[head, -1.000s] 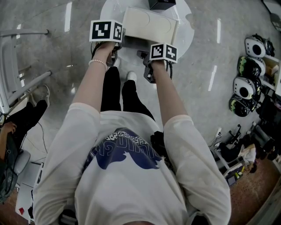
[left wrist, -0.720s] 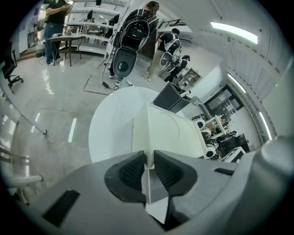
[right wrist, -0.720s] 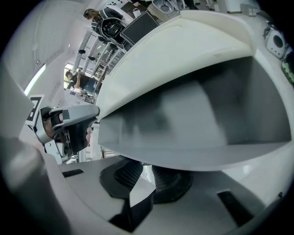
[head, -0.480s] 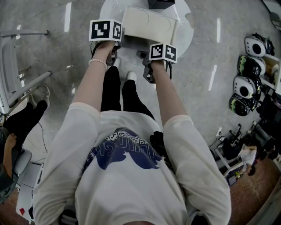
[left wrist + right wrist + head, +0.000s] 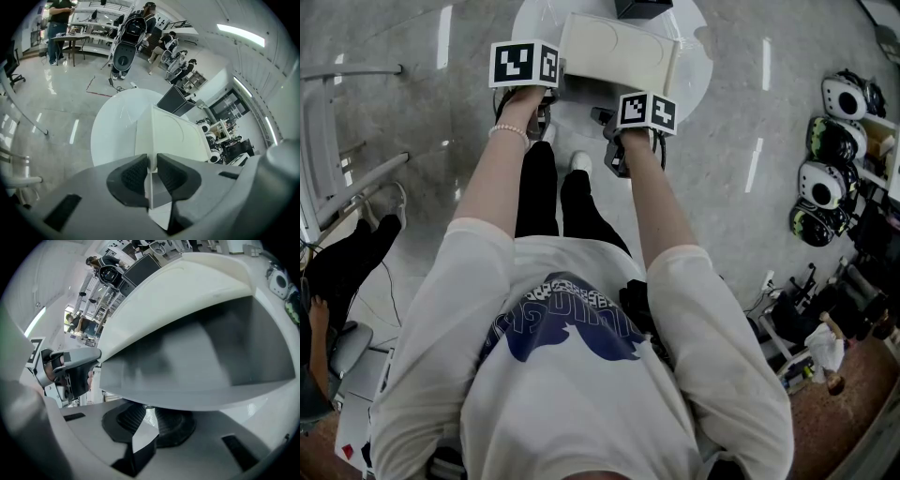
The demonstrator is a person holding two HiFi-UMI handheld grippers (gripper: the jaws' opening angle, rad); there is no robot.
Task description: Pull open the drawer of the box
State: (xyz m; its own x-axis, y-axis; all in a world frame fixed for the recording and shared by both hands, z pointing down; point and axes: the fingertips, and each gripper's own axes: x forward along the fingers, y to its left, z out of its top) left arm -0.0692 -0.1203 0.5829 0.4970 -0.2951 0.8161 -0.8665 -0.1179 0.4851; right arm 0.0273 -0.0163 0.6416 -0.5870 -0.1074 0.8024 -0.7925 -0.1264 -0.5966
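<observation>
Two fingers (image 5: 133, 176) of the left gripper (image 5: 152, 164) are clamped on a thin upright edge of the box (image 5: 176, 136) in the left gripper view, the cream wall pinched flat between them. The box sits on a round white tabletop (image 5: 110, 136), whose bare part spreads to the box's 9 o'clock. A black case (image 5: 174, 101) stands just beyond the box at 12 o'clock, and a bystander (image 5: 58, 23) is by some tables far off at 11 o'clock.

In the right gripper view, the right gripper (image 5: 147, 409) has its fingers (image 5: 173, 420) drawn nearly together, gripping the underside lip of the drawer (image 5: 197, 357) at its front (the lip itself is mostly hidden by them). The drawer's grey hollow shows above its pale front rim, under the box's curved top. The left gripper shows at 9 o'clock, with a hand on it.

From the head view, box and tabletop lie at 12 o'clock. The left gripper is at the box's 7 o'clock corner. The right one is at its 5 o'clock, a little further out toward the person.
</observation>
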